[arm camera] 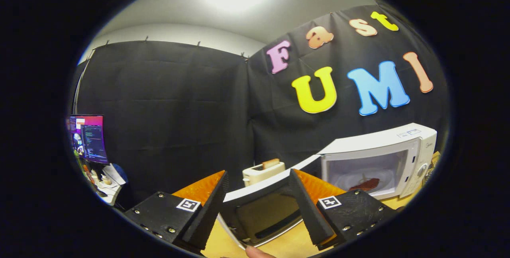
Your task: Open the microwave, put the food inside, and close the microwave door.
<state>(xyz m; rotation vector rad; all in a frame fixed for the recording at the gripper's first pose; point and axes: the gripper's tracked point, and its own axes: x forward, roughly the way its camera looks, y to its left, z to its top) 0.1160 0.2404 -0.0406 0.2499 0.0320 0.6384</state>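
Microwave [392,146]: white, on wooden table [287,246], to the right of and beyond the fingers, cavity open and lit. Food [364,184]: reddish piece lying on a plate inside cavity, so loading judged done. Door [263,210]: swung wide open toward the camera, top edge white, dark window panel facing up-left, sitting between the two fingers. Gripper [258,206]: spread wide, fingers flanking door on either side, neither clearly pressing on it; contact cannot be told for certain. Toaster [263,171]: pale, with a slice standing in the slot, beyond door, well left of microwave. Monitor [89,138]: lit, far left past the booth cloth, with desk clutter under it. Fingertip [257,252]: part of a person's hand, low, just below door. Handling, judged: door stiff, flat, light on its hinge, smooth plastic and glass, likely slippery to a pinch; no firm grip needed. Best hold judged at the free outer edge, far from hinge, or a flat push with one finger against the outer face, swung steadily until the latch catches. Risk judged: slam or microwave sliding on table if pushed too hard.
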